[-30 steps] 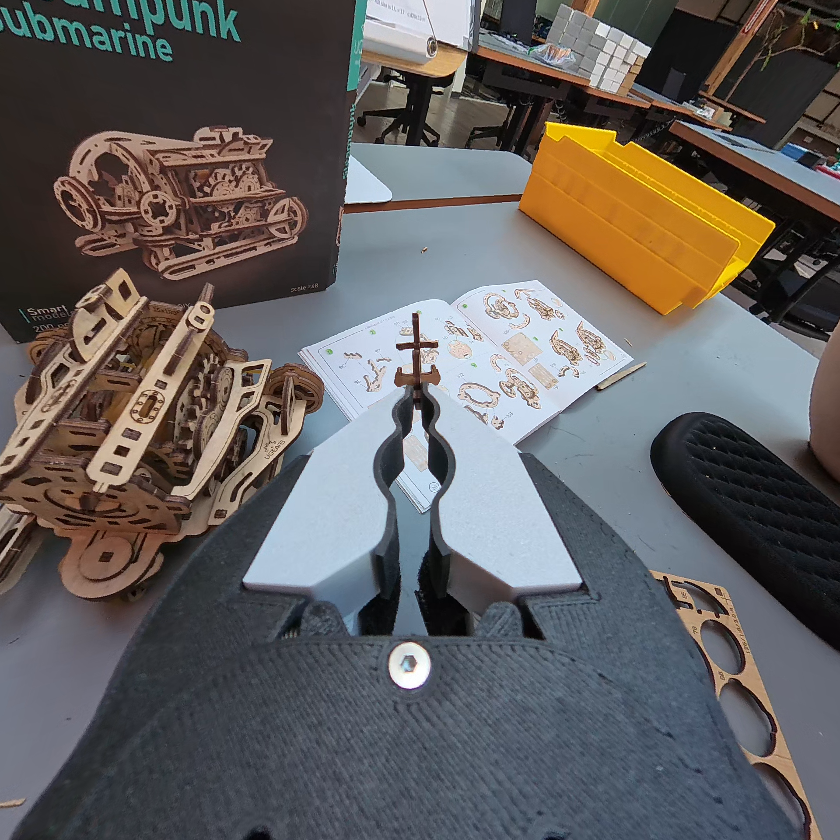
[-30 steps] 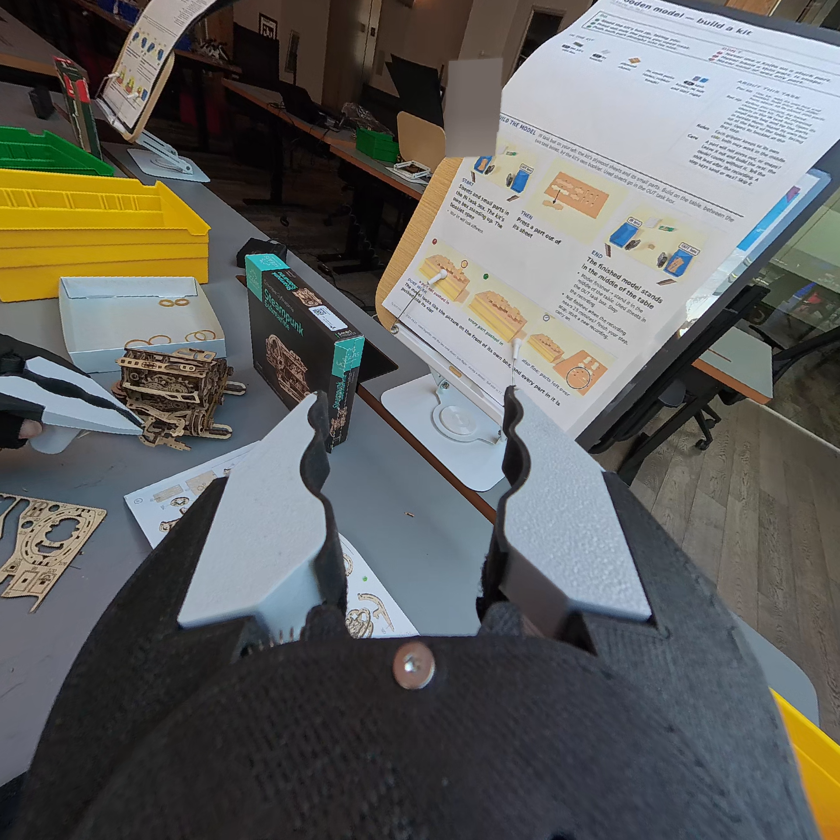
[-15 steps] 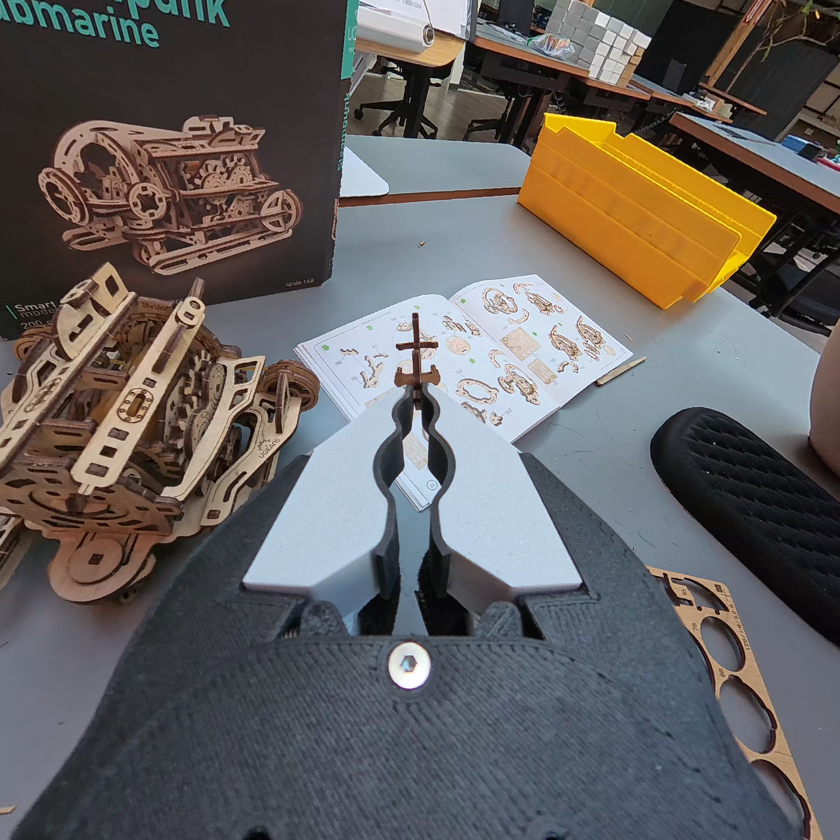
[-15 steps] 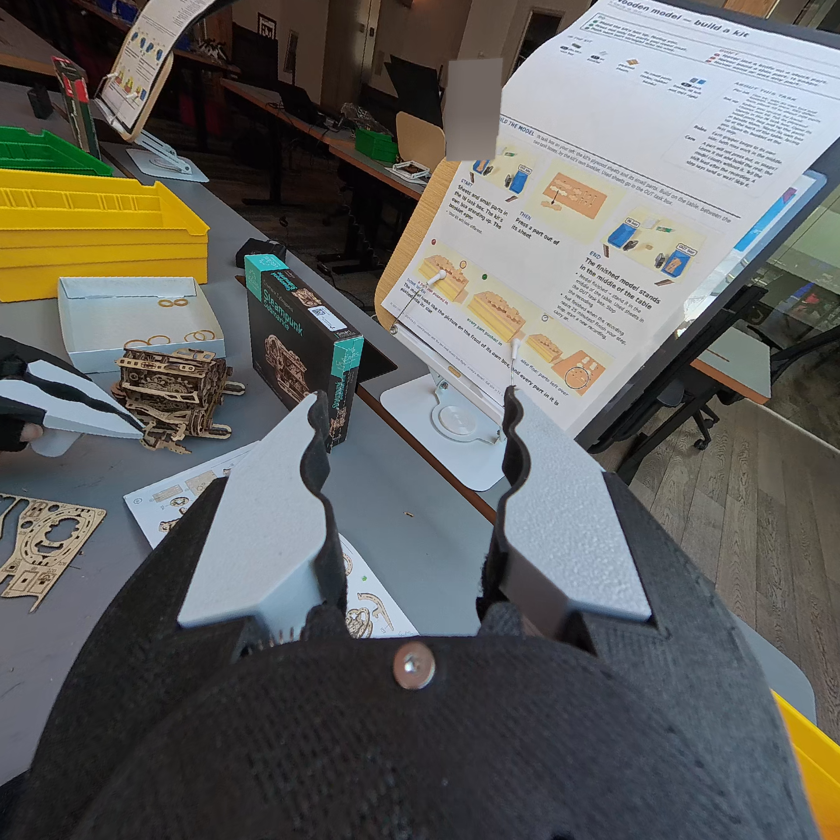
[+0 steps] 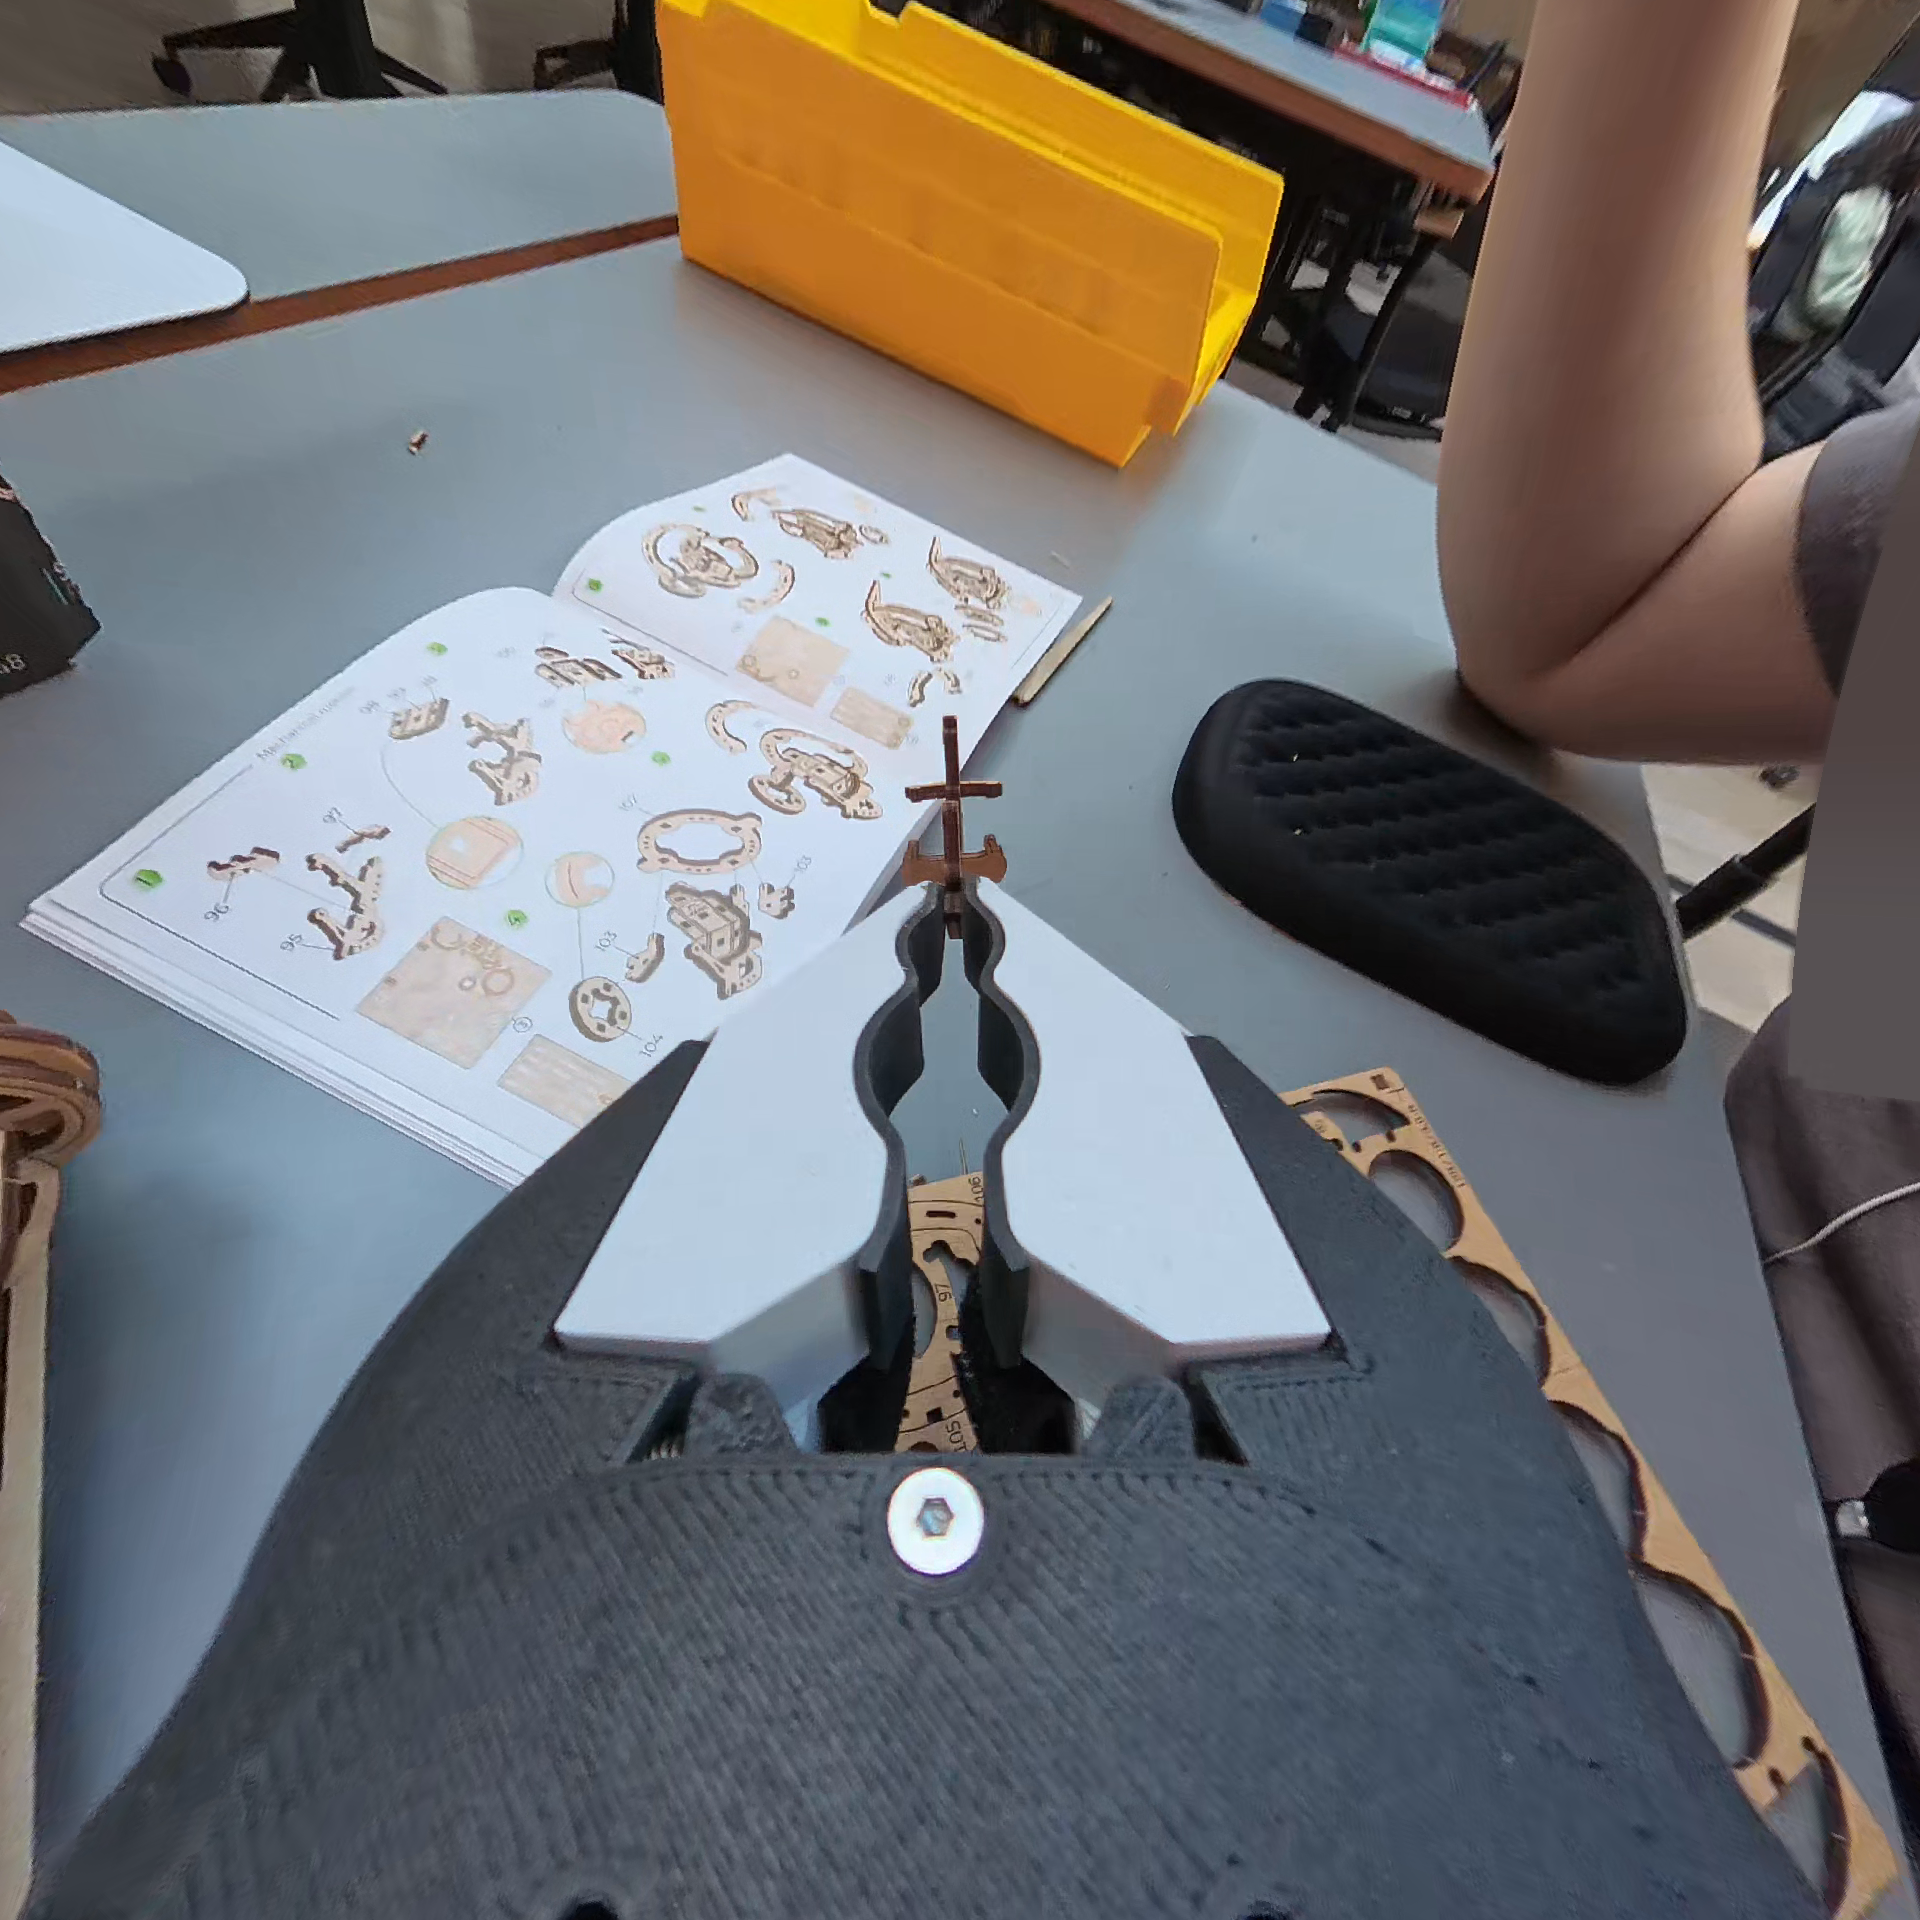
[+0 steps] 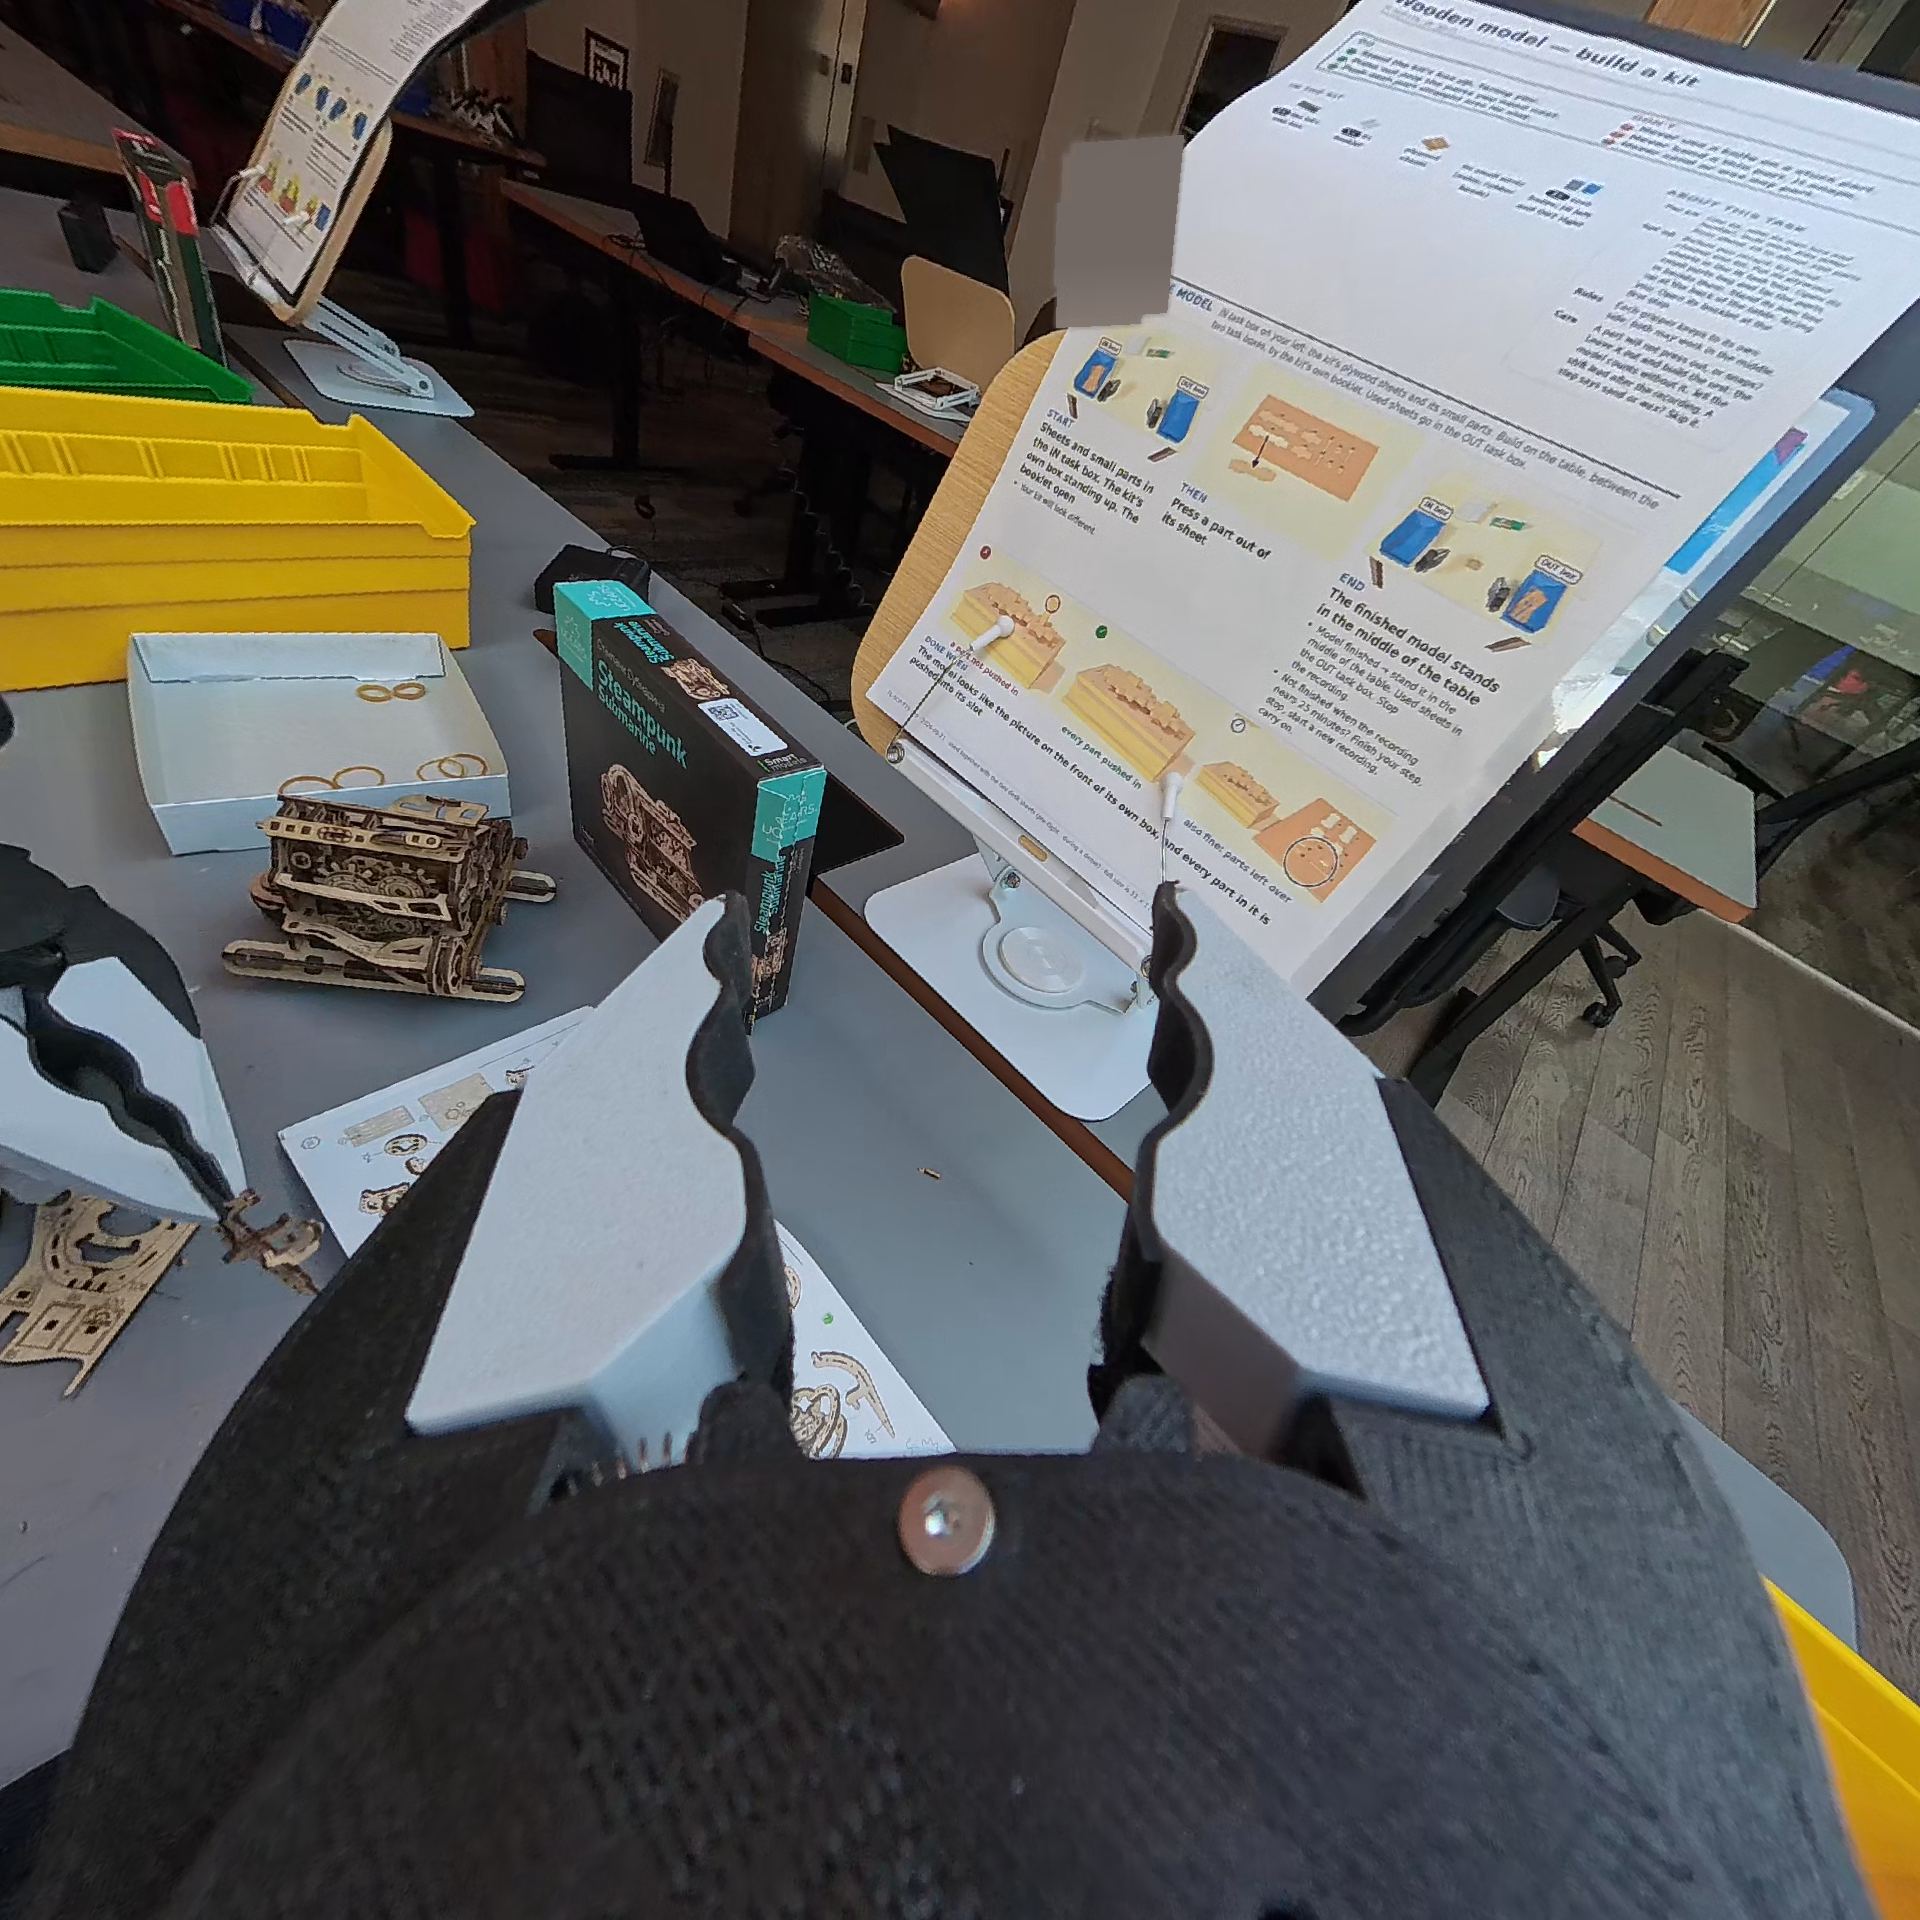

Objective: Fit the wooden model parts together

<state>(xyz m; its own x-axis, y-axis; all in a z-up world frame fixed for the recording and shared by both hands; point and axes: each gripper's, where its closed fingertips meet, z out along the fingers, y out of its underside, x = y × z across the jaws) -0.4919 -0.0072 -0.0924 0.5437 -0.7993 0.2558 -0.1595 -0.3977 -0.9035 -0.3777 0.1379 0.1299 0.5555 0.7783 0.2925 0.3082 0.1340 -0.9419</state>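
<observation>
Left gripper (image 5: 951, 914) swung right since a second ago: the half-built wooden model (image 6: 384, 894), earlier just left of its fingers, now sits well off to the left, and the open booklet (image 5: 540, 821) lies ahead-left. Jaws clenched on a small cross-shaped sub-assembly (image 5: 953, 821), sticking up past the tips. Right gripper (image 6: 945, 1029) unchanged, jaws spread, holding nothing, facing the instruction stand (image 6: 1351, 520). Punched-out sheet (image 5: 1621, 1455) under and right of the left tool. Judgement: model mostly built; this piece not yet fitted, likely more remain.
</observation>
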